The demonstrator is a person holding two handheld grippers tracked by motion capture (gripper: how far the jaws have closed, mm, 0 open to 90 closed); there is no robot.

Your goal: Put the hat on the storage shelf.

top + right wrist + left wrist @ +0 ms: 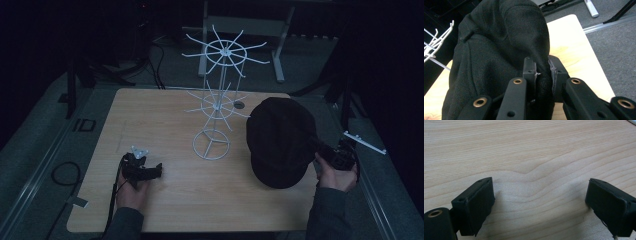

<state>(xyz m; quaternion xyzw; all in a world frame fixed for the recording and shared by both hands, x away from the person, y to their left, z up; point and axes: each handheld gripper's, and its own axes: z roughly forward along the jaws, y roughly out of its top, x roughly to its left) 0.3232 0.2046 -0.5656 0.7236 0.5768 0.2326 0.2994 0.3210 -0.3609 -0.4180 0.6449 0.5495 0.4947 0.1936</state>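
Evidently the right gripper (543, 72) pinches the black cap (280, 140) at the table's right side, ready to carry it to the white wire rack (220, 100), while the left gripper (541, 205) rests spread and empty.

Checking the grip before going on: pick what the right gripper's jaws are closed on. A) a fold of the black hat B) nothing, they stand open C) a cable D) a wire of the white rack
A: in the right gripper view the right gripper pinches dark cloth of the black hat between its jaws.
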